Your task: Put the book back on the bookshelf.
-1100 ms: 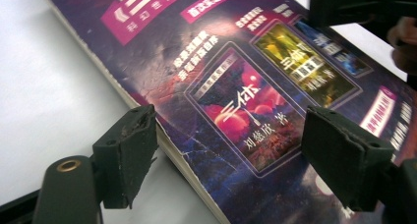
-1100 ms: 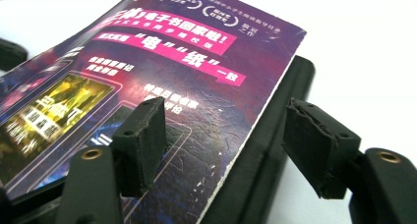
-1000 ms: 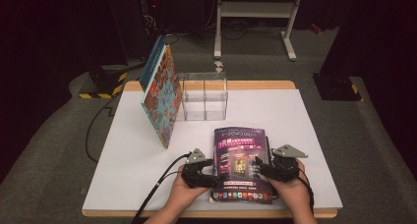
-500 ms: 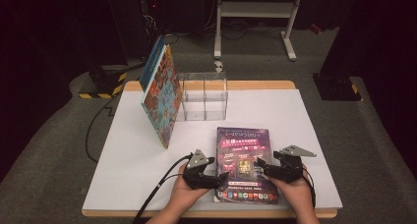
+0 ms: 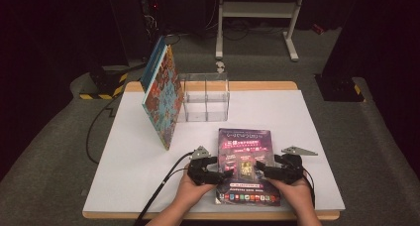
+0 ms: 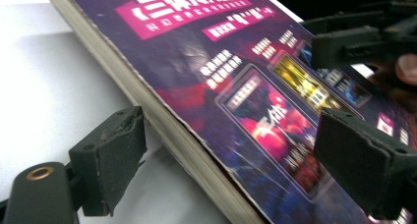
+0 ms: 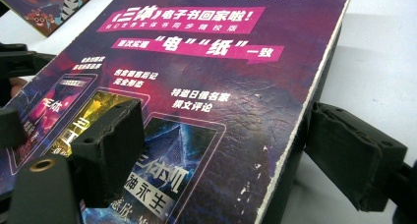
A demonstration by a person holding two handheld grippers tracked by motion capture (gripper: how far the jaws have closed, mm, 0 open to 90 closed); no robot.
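Note:
A dark purple book point(image 5: 245, 151) with pink title bars lies flat on the white table point(image 5: 307, 117) near its front edge. My left gripper point(image 5: 224, 175) is at the book's left edge and my right gripper point(image 5: 261, 172) at its right edge. In the left gripper view the book's point(image 6: 206, 62) page edge runs between the jaws of the left gripper point(image 6: 231, 150), which have just been opening and stand off it. In the right gripper view the right gripper point(image 7: 226, 130), also just opening, straddles the book's point(image 7: 221, 62) right edge, one jaw over the cover and one beside it.
A colourful picture book point(image 5: 161, 102) leans upright against a clear acrylic box point(image 5: 205, 97) at the table's back left. A black cable point(image 5: 163, 186) trails from the left gripper off the front edge. A white stand point(image 5: 257, 8) is on the floor behind the table.
The book has sunk a little and now lies flat. Both grippers' jaws have spread wider at its edges. The hands have hardly moved.

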